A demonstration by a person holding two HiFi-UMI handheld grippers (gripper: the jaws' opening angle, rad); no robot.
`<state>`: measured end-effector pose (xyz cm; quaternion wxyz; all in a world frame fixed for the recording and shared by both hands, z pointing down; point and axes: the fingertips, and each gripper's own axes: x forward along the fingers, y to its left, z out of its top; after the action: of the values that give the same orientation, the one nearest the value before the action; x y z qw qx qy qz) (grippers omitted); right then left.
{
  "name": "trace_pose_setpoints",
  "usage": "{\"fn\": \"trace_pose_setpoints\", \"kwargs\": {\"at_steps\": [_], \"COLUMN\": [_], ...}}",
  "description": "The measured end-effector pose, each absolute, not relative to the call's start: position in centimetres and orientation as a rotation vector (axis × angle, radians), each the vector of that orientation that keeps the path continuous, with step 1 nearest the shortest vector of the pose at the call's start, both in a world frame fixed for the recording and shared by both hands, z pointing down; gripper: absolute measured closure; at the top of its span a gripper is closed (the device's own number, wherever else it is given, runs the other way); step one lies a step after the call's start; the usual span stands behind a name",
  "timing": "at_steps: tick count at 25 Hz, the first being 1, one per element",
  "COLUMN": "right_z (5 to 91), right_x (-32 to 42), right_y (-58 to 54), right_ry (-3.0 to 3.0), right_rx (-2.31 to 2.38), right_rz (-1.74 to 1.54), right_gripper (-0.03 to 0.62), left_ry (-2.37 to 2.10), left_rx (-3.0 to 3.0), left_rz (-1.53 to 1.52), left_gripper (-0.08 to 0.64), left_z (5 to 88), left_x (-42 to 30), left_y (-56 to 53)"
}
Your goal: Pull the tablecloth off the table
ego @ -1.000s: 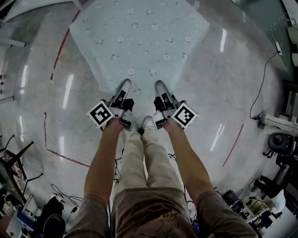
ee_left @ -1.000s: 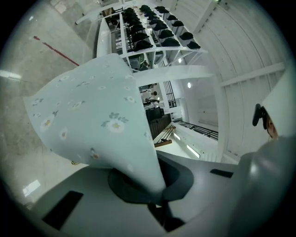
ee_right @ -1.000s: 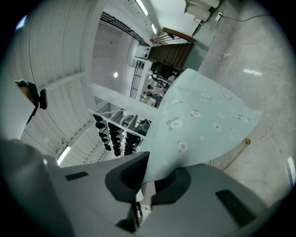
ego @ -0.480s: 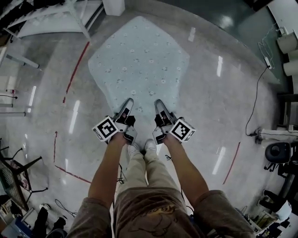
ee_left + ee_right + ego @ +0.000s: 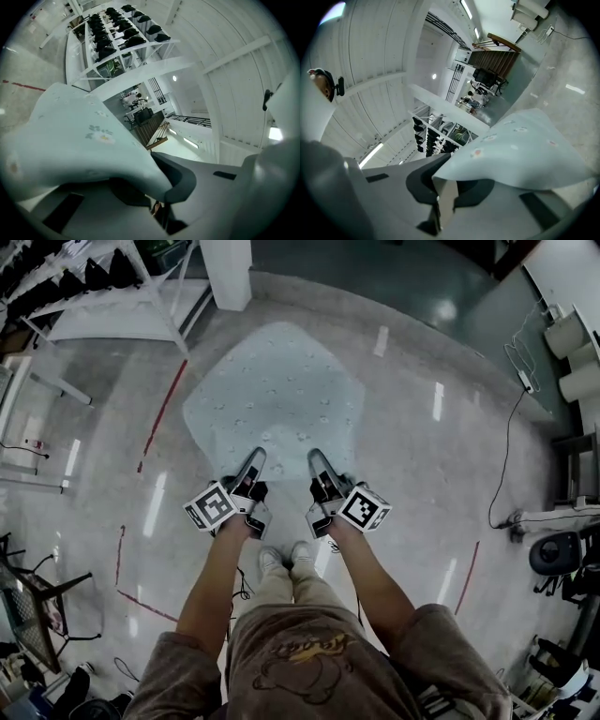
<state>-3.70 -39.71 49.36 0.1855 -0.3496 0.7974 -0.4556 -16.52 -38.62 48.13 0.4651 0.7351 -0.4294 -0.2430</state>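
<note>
Since a second ago, the tablecloth takes up less of the head view and its whole far edge now shows, with a white post and a white rack in view beyond it. Both tools stay side by side at the cloth's near edge.

Left tool is clenched on the pale, flower-printed cloth: in the left gripper view the fabric folds over the closed jaws and falls away to the left. Right tool is likewise clenched on the cloth, a fold pinched between its jaws and the rest spreading to the right.

From the two tools the cloth fans out ahead of the person above the glossy floor, between a red tape line and a black cable. The person's shoes stand just behind the tools.
</note>
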Motion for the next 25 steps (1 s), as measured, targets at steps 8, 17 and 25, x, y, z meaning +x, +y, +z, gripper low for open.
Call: {"fn": "trace_pose_setpoints", "kwargs": {"at_steps": [8,17,25], "right_z": [45.1,43.0,42.2], "right_x": [-1.1,1.7,1.5], "right_y": [-36.6,-33.1,-31.9], "right_ry": [2.296,2.318,2.332], "right_rx": [-0.967,-0.876,-0.848], "right_rz": [-1.217,-1.197,-1.201], "right_gripper": [0.572,0.566,0.560], "left_ry": [-1.072,-1.129,-1.127], "left_rx": [1.867,1.904,1.891], "left_rz": [-0.568,-0.566,-0.567], "left_gripper": [0.538,0.538,0.538], "left_z": [43.6,41.8,40.9], "left_x": [-13.7,-11.0,-10.9], "left_y": [-35.4,-31.5,-30.2]}}
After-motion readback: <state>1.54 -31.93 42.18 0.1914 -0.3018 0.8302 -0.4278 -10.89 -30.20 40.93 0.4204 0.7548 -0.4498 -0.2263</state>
